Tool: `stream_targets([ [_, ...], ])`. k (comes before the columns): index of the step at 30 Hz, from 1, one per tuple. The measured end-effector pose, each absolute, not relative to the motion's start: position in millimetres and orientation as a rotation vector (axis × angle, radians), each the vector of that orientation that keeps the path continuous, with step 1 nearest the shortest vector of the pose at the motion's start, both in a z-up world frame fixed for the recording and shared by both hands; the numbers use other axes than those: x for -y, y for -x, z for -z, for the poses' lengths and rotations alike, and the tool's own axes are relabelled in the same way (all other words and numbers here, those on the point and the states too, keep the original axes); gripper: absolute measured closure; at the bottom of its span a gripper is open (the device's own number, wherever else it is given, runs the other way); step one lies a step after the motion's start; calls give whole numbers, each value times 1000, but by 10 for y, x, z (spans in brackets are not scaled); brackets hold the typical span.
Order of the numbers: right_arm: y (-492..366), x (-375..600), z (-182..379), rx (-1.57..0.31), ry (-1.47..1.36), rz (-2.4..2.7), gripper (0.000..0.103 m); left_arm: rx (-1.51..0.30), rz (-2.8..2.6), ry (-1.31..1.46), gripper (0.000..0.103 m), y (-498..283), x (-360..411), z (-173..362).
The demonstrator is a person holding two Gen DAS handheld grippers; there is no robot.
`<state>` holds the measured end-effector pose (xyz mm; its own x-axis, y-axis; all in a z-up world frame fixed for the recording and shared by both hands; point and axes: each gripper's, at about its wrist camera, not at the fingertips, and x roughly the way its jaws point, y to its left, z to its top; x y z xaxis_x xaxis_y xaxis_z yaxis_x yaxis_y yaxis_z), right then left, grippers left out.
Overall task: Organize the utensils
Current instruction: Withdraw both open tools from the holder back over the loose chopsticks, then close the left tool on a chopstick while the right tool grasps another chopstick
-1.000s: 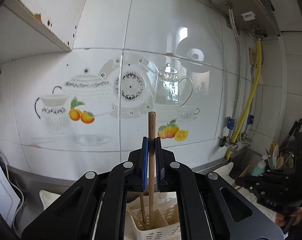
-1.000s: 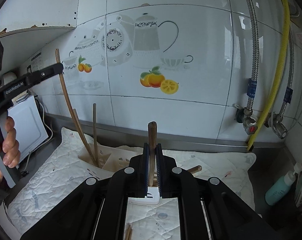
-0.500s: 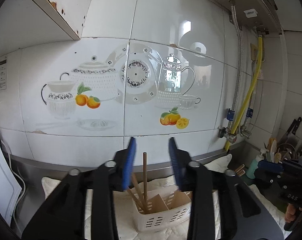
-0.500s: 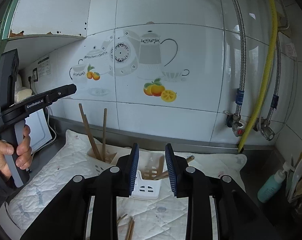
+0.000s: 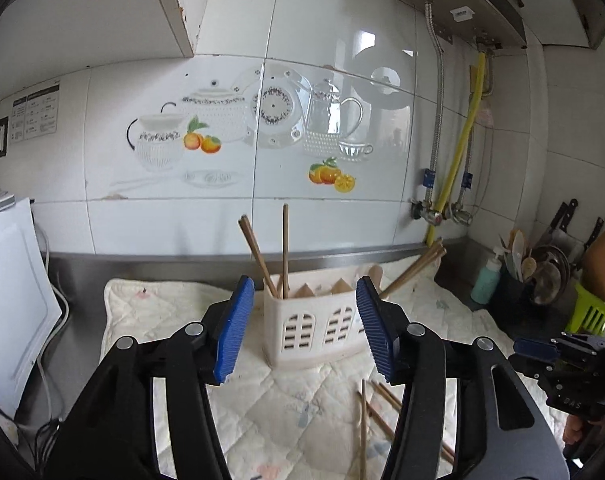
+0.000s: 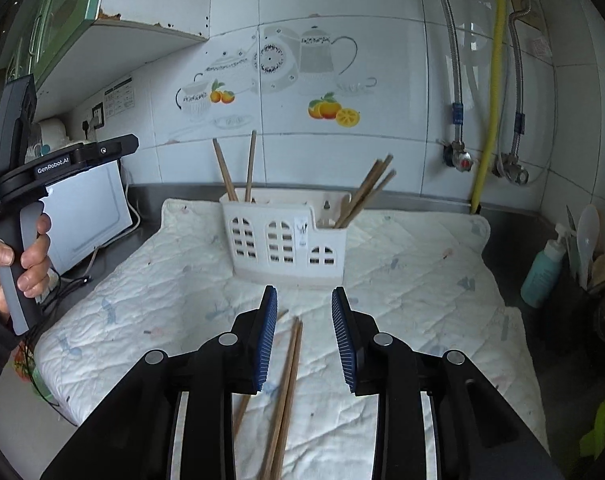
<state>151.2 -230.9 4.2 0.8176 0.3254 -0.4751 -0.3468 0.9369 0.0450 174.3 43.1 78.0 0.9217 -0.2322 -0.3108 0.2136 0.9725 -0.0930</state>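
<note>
Left wrist view: your left gripper (image 5: 305,326) is spread wide and empty, its blue pads (image 5: 231,330) framing the white utensil caddy (image 5: 314,330), which stands on the quilted mat (image 5: 174,320) toward the counter's back edge. Upright chopsticks (image 5: 284,248) fill its left compartment. Loose chopsticks (image 5: 376,412) lie in front, partly hidden by your right finger.

Right wrist view: your right gripper (image 6: 305,338) is likewise released, hovering over loose chopsticks (image 6: 288,384) near the mat's front edge; their lower ends are cut off. Leaning chopsticks (image 6: 364,192) occupy the caddy's (image 6: 286,236) right compartment.
</note>
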Motion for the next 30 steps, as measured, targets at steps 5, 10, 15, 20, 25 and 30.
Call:
stream_targets([
  [5,-1218,2359,438,-591,12,-348,75,-398,238,100,45,-1414,-469,-341],
  [10,-1073,2373,853,-678,-4,-330,79,-477,244,88,44,-1209,-406,73],
  [15,-1049,2342,1109,-728,-44,-343,85,-562,262,71,44,-1070,-314,436],
  [20,-1061,2317,1217,-742,-56,-339,90,-619,280,54,44,-980,-226,700],
  [25,-1089,2302,1279,-761,-57,-342,92,-669,309,31,44,-930,-130,910],
  [30,-1108,2263,1312,-765,-35,-337,92,-702,323,22,44,-921,-90,1036],
])
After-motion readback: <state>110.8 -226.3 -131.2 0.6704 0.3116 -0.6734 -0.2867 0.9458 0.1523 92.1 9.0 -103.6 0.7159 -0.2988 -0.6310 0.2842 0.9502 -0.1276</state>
